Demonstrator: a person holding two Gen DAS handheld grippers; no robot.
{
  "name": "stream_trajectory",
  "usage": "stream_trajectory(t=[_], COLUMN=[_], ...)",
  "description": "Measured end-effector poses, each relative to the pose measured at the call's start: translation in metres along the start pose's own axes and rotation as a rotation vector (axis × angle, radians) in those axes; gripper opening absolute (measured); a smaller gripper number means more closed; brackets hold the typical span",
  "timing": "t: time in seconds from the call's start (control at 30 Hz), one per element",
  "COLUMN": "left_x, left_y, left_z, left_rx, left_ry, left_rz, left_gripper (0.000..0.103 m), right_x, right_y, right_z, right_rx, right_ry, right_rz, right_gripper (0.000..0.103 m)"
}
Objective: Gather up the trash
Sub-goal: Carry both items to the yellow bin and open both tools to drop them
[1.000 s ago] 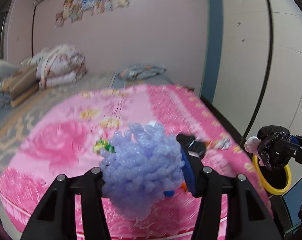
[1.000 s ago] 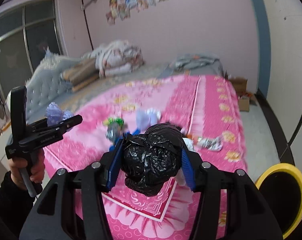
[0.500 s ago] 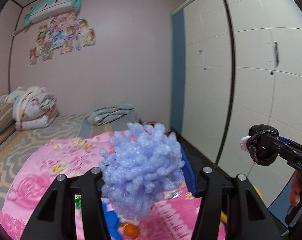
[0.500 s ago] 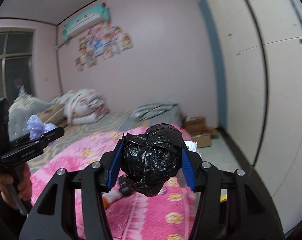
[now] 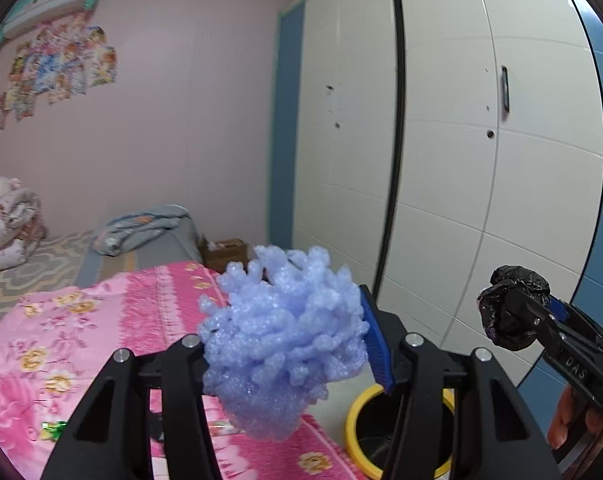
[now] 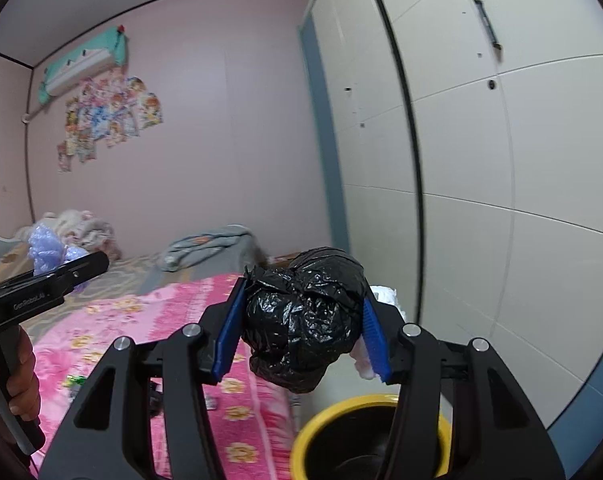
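Both cameras have swung up and to the right since a second ago: the pink bed that filled the frames now sits low at the left, and the wardrobe fills the right half. At lower centre of the left wrist view, the left gripper (image 5: 289, 344) is clamped on one lilac foam wad (image 5: 285, 336), a lumpy clump with its long axis roughly upright, its narrow end hanging down toward the bottom edge. At the same view's right edge the right gripper (image 5: 517, 316) appears from the side, pinching one black bag ball (image 5: 511, 312). In the right wrist view the left gripper (image 6: 67, 266) reaches in from the left edge with the foam wad (image 6: 43, 250) at its tip, and the right gripper (image 6: 301, 332) at lower centre squeezes the black bag ball (image 6: 301, 320) between its blue pads (image 6: 227, 332); the ball is nearly round, with no clear long axis, and a scrap of white tissue (image 6: 385, 294) peeks out behind its right side. One yellow-rimmed bin (image 6: 333, 412) with a dark inside stands at the bottom, below the ball, just beside the bed edge. A pink floral bedspread (image 5: 61, 344) covers the bed at lower left, with a few small wrappers near the bottom edge. Pink wall (image 6: 221, 140) carries stickers and one air conditioner at upper left; the white wardrobe (image 5: 481, 140) has blue trim.
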State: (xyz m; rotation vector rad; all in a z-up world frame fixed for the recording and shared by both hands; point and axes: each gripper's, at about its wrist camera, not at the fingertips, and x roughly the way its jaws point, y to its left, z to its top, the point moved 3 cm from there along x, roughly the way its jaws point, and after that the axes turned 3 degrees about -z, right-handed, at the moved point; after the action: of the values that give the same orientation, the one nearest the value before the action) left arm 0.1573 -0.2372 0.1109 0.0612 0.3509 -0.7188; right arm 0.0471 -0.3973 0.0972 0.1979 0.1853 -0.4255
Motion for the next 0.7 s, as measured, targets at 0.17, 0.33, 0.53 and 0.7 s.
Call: stream_trajectory(t=[0.17, 0.33, 0.53, 0.7], left_x=[0.045, 0.097, 0.153, 0.190], left_y=[-0.029, -0.054, -0.079, -0.093], left_z=[-0.031, -0.065, -0.115, -0.158], left_rx=[0.017, 0.014, 0.027, 0.020], left_ry=[0.060, 0.151, 0.275, 0.377], left_rz=[-0.078, -0.136, -0.192, -0.213], left_gripper=[0.051, 0.051, 0.051, 0.051], right_x=[0.017, 0.045, 0.084, 0.104], right_y=[-0.025, -0.054, -0.082, -0.095], right_z=[-0.027, -0.061, -0.103, -0.138], right_rx=[-0.005, -0.003, 0.002, 0.005], right_ry=[0.012, 0.079, 0.188, 0.257], right_rz=[-0.075, -0.136, -0.191, -0.220], right_gripper=[0.050, 0.050, 0.050, 0.050])
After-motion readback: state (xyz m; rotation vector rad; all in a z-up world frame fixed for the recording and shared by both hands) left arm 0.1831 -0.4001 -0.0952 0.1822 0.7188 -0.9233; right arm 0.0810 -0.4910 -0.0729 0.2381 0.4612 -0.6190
